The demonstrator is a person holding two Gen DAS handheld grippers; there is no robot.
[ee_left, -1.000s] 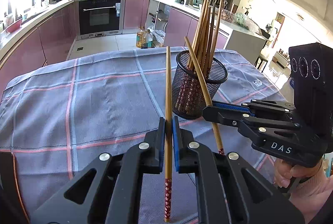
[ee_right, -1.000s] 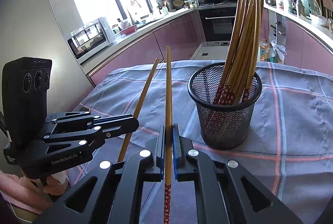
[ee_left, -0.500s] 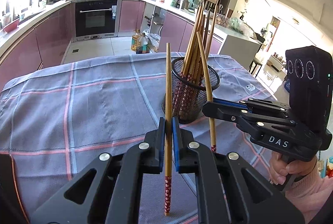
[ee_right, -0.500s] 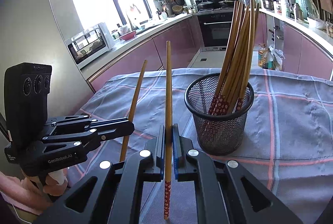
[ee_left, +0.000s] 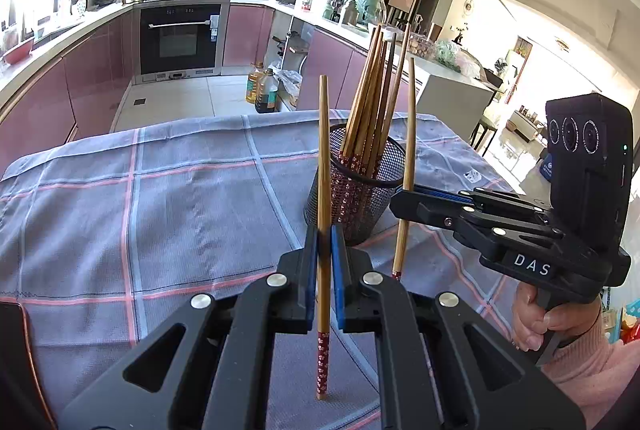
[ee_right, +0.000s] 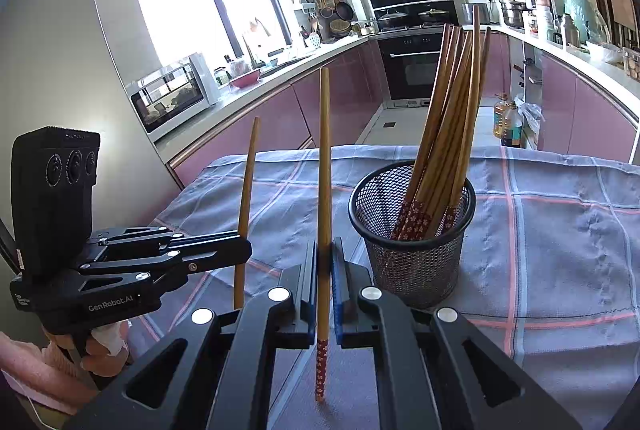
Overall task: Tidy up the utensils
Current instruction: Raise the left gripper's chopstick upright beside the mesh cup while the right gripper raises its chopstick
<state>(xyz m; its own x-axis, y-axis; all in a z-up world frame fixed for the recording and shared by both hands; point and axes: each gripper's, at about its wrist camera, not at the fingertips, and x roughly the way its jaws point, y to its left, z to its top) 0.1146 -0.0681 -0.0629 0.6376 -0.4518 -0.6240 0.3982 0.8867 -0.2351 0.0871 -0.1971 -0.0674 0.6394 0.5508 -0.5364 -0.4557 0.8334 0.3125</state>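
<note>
Chopsticks are standing upright in both tools above the bench's checked cloth (ee_left: 180,190). Left tool (ee_left: 324,242) is clamping one chopstick (ee_left: 323,158) between its blue pads, its red patterned end pointing down. Right tool (ee_right: 325,254) is pinching another chopstick (ee_right: 324,166) the same way. Black mesh holder (ee_right: 416,258) is sitting just beyond them to the right, already carrying a bundle of chopsticks (ee_right: 452,118) leaning right.
</note>
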